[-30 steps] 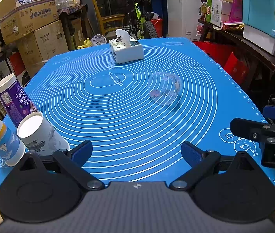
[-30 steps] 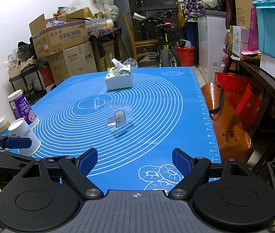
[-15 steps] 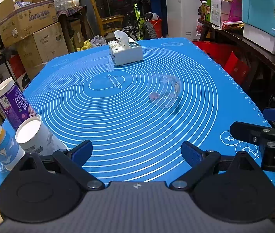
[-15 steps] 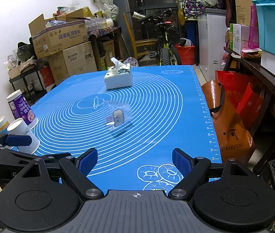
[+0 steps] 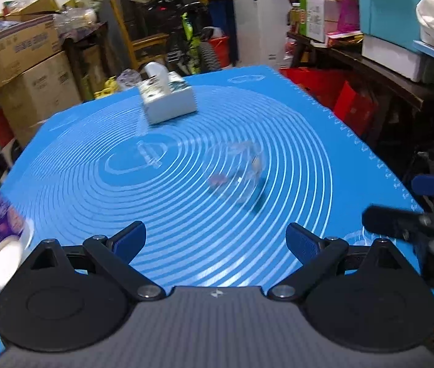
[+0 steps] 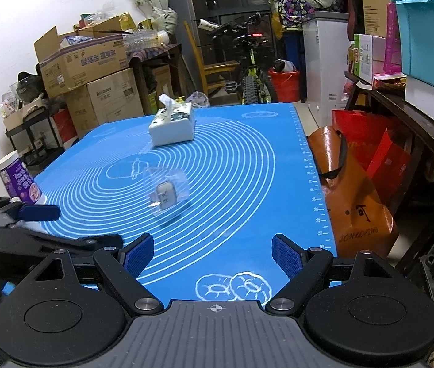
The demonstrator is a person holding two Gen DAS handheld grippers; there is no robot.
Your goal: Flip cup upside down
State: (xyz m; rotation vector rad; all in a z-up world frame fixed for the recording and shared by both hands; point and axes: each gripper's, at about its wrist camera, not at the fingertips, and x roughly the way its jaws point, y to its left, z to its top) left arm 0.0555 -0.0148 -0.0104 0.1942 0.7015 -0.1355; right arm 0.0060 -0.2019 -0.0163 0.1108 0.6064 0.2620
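Note:
A clear plastic cup lies on its side near the middle of the blue mat, a grey label showing through it. It also shows, blurred, in the left wrist view. My left gripper is open and empty, above the mat's near edge, short of the cup. My right gripper is open and empty, near the front edge, also short of the cup. The left gripper shows at the left in the right wrist view, and the right gripper at the right in the left wrist view.
A white tissue box stands beyond the cup. A purple paper cup and a white one stand at the mat's left edge. Boxes, a bicycle and shelves crowd the room; an orange bag hangs off the right side.
My left gripper has swung forward and right toward the cup, blurring its view; the paper cups slid to the frame's left edge. My right gripper has barely moved. The cup lies as before.

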